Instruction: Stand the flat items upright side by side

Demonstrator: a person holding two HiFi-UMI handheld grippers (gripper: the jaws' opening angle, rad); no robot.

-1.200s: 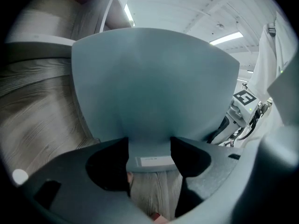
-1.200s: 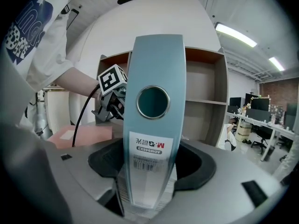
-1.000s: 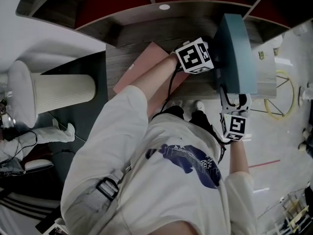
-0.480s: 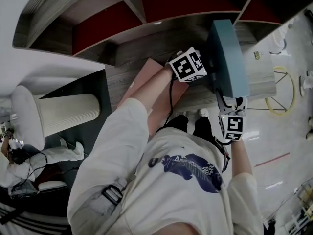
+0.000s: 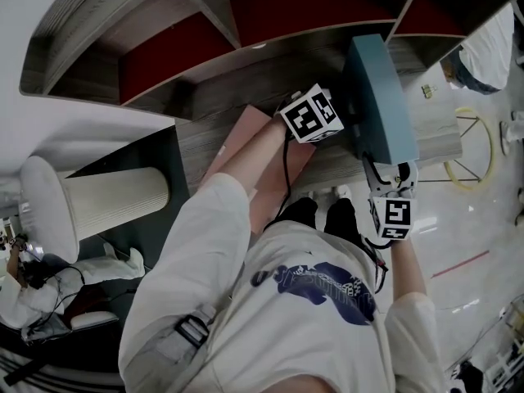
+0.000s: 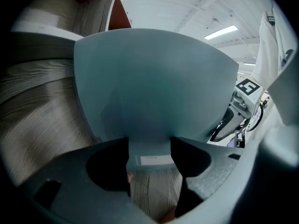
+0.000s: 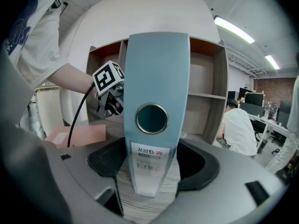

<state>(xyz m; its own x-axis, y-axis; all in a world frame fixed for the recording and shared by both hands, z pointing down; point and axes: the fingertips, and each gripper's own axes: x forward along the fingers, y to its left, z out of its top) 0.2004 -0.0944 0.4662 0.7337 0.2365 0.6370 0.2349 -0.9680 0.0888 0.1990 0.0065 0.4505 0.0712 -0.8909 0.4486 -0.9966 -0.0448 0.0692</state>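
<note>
The right claw (image 7: 152, 146) is straddling the spine of the blue binder (image 7: 156, 78). Its jaws have just been opening a little, yet both pads are meeting the edges of the spine with no gap showing, so I am reading it as a light hold that is loosening, not a let-go. The left claw (image 6: 149, 148) is facing the binder's broad cover with its jaws standing apart and nothing pinched between them. Only the cover's lower edge with a small white sticker is showing through the gap. Whether its tips are touching the cover I cannot tell. It looks to be bracing that side.

The binder itself is standing upright on the wood-grain bench (image 7: 145, 204), its labelled spine towards the person and its length running back towards the open shelving (image 5: 180, 47) behind it.

To the binder's left, near but apart from it, the pink folder (image 7: 88, 134) is lying flat on the bench, partly under the person's left forearm in the head view.

As I judge it, the job is sitting about halfway. The binder is up and only needs to be freed without tipping. The pink folder is not yet raised and is waiting to be stood beside the binder. No other flat items are showing.
</note>
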